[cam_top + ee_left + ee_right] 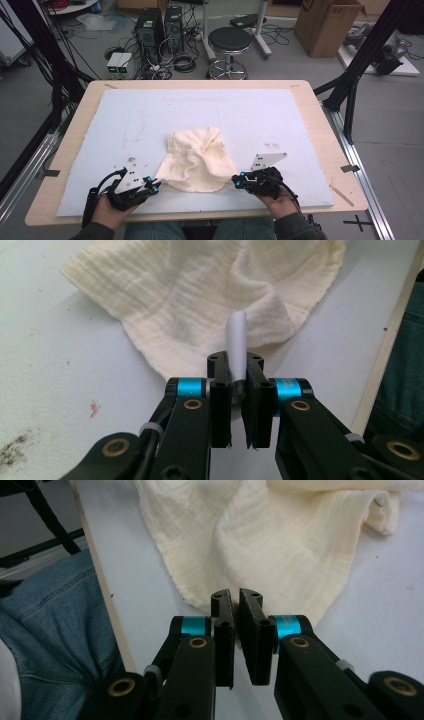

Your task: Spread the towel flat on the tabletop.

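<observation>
Lying crumpled on the pale blue mat (125, 125) toward the table's near edge, the cream cloth (197, 160) sits between the two tools; the left gripper (156, 186) has its jaws together at the cloth's near left corner, the right gripper (239, 181) has its jaws together at the near right corner, and nothing lies between either one and the cloth

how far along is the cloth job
Early. Done: nothing clear; the cloth lies crumpled on the mat. In hand: the left gripper and right gripper sit at its near corners, jaws shut, gripping no cloth; a small grey strip stands between the left jaws. Left: probably gripping the corners and spreading or folding the cloth.
</observation>
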`<state>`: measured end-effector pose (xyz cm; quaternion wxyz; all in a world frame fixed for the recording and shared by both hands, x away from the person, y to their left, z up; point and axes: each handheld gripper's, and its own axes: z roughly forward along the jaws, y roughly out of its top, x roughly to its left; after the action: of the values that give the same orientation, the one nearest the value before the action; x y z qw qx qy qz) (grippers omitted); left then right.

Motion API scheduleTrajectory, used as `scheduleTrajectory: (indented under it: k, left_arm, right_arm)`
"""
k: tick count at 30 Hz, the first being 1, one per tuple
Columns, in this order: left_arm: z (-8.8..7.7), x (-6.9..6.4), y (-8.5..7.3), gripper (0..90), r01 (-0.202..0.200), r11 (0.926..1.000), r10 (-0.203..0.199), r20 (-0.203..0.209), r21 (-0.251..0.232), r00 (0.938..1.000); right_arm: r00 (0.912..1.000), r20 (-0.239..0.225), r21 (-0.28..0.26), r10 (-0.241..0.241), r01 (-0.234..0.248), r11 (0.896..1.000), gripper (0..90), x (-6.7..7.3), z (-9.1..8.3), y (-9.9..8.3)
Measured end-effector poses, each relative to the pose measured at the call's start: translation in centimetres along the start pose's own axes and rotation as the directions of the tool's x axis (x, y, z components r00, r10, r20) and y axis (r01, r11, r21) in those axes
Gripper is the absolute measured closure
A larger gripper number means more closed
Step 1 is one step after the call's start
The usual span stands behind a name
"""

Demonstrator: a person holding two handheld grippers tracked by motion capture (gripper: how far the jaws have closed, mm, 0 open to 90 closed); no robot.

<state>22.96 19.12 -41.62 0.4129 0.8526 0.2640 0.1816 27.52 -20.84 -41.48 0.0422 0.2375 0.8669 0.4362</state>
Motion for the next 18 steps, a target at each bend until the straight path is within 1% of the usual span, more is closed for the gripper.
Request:
scheduleTrajectory:
  k: [3, 4, 6, 7, 8, 10, 11, 13, 14, 16, 18]
  left_arm:
    - [0.0, 0.1, -0.2, 82.0, 0.008, 1.0, -0.008, 0.002, -0.002, 1.0]
    - [0.0, 0.1, -0.2, 81.9, 0.0, 1.0, 0.0, 0.001, -0.001, 1.0]
    - [-0.1, 0.2, -0.2, 81.3, 0.007, 0.9999, -0.007, -0.002, -0.012, 1.0]
    - [-0.2, 0.3, -0.2, 80.6, 0.004, 0.9999, -0.004, 0.0, -0.01, 1.0]
    - [-0.3, 0.3, -0.3, 78.7, 0.012, 0.9998, -0.012, 0.0, -0.015, 0.9999]
    - [-0.4, 0.3, -0.3, 73.9, 0.015, 0.9995, -0.015, 0.003, -0.026, 0.9999]
    - [-0.6, 0.3, -0.3, 72.1, 0.022, 0.9992, -0.022, 0.002, -0.032, 0.9997]
    - [-0.8, 0.4, -0.3, 64.4, 0.029, 0.9986, -0.029, -0.003, -0.044, 0.9996]
    - [-0.9, 0.5, -0.3, 62.9, 0.037, 0.998, -0.036, 0.005, -0.052, 0.9993]
    - [-1.1, 0.7, -0.4, 59.8, 0.051, 0.9964, -0.051, 0.004, -0.067, 0.9987]
    - [-1.3, 0.8, -0.5, 57.0, 0.064, 0.995, -0.064, 0.009, -0.076, 0.9979]
  right_arm:
    - [1.0, -0.001, 0.002, 0.003, -0.003, 1.0, 84.2, 0.1, 0.0, -0.3]
    - [1.0, -0.001, 0.002, 0.005, -0.005, 1.0, 84.1, 0.1, 0.0, -0.4]
    - [1.0, -0.002, -0.001, 0.004, -0.004, 1.0, 83.9, 0.2, 0.0, -0.5]
    - [1.0, -0.001, 0.002, 0.01, -0.01, 1.0, 83.9, 0.3, -0.1, -0.5]
    - [1.0, -0.002, -0.001, 0.003, -0.003, 1.0, 83.5, 0.3, 0.0, -0.5]
    - [0.9999, -0.009, -0.002, 0.006, -0.006, 1.0, 82.5, 0.4, 0.0, -0.6]
    - [1.0, -0.008, -0.001, 0.004, -0.004, 1.0, 81.4, 0.4, 0.0, -0.6]
    - [0.9998, -0.019, 0.0, 0.011, -0.011, 1.0, 79.0, 0.5, 0.1, -0.6]
    - [0.9997, -0.021, -0.003, 0.009, -0.009, 1.0, 77.0, 0.5, 0.1, -0.6]
    - [0.9996, -0.028, -0.006, 0.012, -0.012, 1.0, 72.4, 0.6, 0.0, -0.6]
    - [0.9997, -0.023, -0.021, 0.01, -0.011, 1.0, 68.5, 0.6, -0.2, -0.6]
